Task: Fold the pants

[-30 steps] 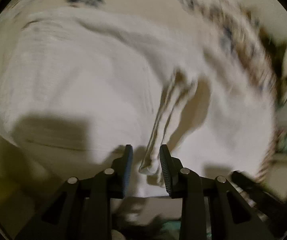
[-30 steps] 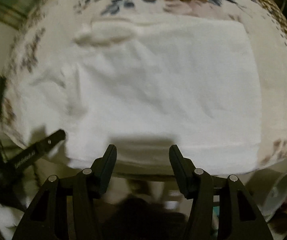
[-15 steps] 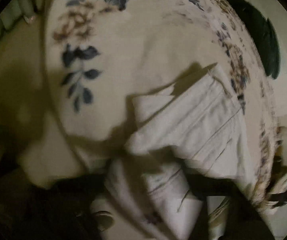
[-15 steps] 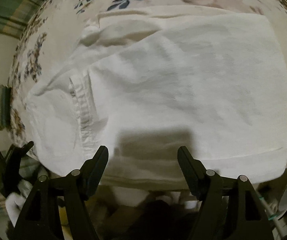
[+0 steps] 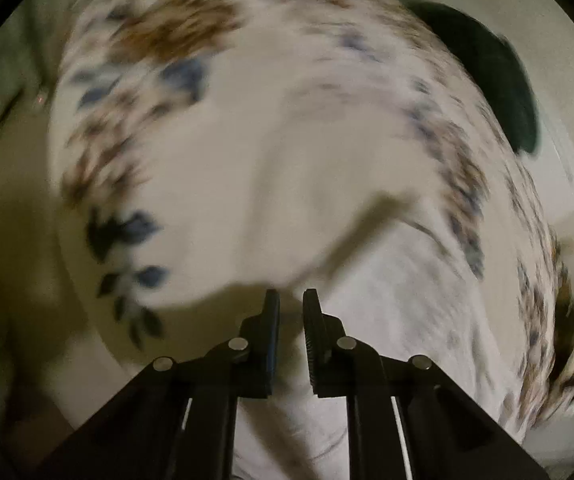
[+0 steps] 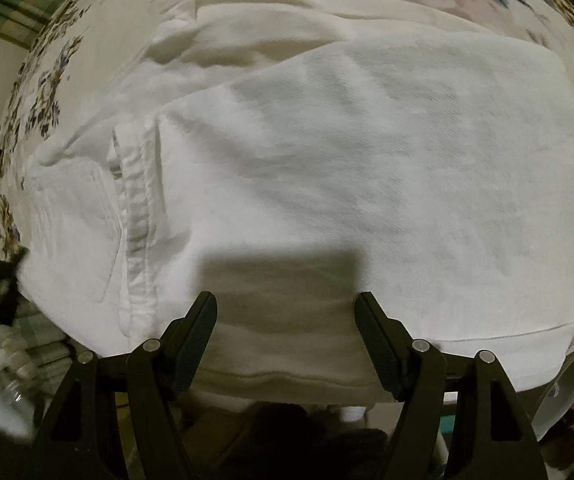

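While the left gripper (image 5: pixel 291 300) pinches white twill pants (image 6: pixel 367 152), the right gripper (image 6: pixel 285 308) gapes empty.

Before me a floral cloth (image 6: pixel 47 92) with blue and brown blooms covers the counter. White pants (image 6: pixel 367 160) lie folded flat on it, waistband (image 6: pixel 139 220) at my left, spreading right and far.

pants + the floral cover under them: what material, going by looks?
Pants: white woven cotton, likely twill or light denim, matte. Signs are the fine diagonal weave lines, a puckered stitched seam and soft creases. Floral cover: thin printed cloth, cream with blue and brown flowers, matte; its weave is too small to tell, and the left wrist view is blurred.
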